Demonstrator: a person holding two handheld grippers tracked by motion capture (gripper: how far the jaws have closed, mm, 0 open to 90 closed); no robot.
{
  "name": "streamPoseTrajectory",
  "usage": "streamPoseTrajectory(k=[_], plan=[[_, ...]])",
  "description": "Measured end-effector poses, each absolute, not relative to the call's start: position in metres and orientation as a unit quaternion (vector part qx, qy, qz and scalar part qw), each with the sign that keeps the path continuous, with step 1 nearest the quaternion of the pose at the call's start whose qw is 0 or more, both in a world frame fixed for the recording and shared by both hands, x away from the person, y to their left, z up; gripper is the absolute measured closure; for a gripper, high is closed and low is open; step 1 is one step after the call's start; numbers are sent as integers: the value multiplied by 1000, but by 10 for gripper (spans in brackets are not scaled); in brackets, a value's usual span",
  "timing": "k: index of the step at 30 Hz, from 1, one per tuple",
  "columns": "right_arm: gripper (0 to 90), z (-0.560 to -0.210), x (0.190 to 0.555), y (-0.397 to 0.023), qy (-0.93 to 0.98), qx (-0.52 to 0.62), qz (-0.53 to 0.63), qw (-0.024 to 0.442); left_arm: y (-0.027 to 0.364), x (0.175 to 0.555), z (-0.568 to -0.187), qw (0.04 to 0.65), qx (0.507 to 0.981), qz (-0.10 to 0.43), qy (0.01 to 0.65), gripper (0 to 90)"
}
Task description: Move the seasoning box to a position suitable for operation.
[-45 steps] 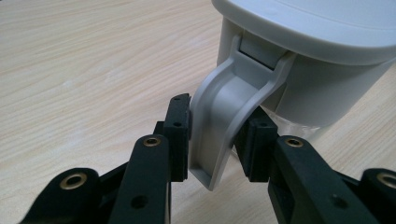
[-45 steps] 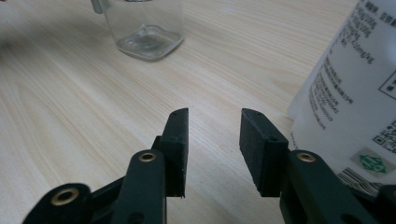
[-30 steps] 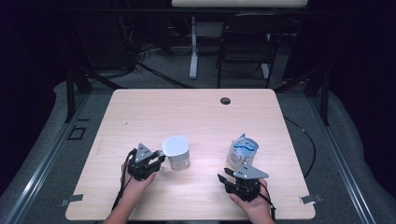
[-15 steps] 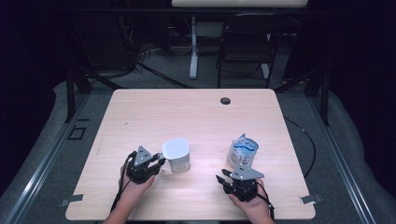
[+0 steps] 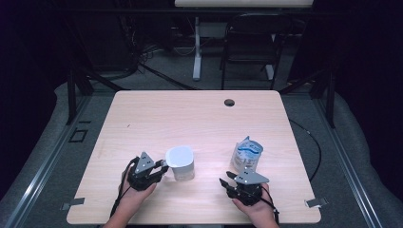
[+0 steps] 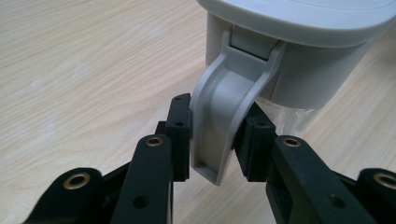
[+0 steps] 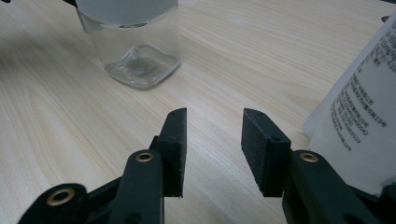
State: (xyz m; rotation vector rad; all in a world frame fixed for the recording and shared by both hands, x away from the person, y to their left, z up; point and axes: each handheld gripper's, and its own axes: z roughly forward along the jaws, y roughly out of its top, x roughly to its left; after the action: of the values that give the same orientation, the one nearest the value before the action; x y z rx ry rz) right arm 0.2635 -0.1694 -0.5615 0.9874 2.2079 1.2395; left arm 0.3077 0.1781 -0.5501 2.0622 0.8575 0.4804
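Clamping the jar's handle [image 6: 224, 126], left gripper [image 6: 212, 135].

Probably a lab: bare wooden table [image 5: 199, 118] ringed by dark curtains [image 5: 366, 71], cables [image 5: 157, 71].

Wooden table [image 5: 199, 118], grey carpet [image 5: 157, 83], dark chair [image 5: 249, 42] behind

The high view looks forward and down from above the person's side, far enough to take in the whole table [image 5: 199, 118]. The left gripper view sits low and very close to the jar [image 6: 289, 51], looking along its jaws. The right gripper view, also low, faces across the tabletop toward what is probably the same jar [image 7: 133, 42], with the pouch [image 7: 359, 116] at its edge.
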Motion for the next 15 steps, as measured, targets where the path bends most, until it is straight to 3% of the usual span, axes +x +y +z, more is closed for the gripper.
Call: streamPoseTrajectory(k=[15], plan=[[668,-564,263,-166,802,354,440,193,166,286,-549,421,842,165,295,696]])
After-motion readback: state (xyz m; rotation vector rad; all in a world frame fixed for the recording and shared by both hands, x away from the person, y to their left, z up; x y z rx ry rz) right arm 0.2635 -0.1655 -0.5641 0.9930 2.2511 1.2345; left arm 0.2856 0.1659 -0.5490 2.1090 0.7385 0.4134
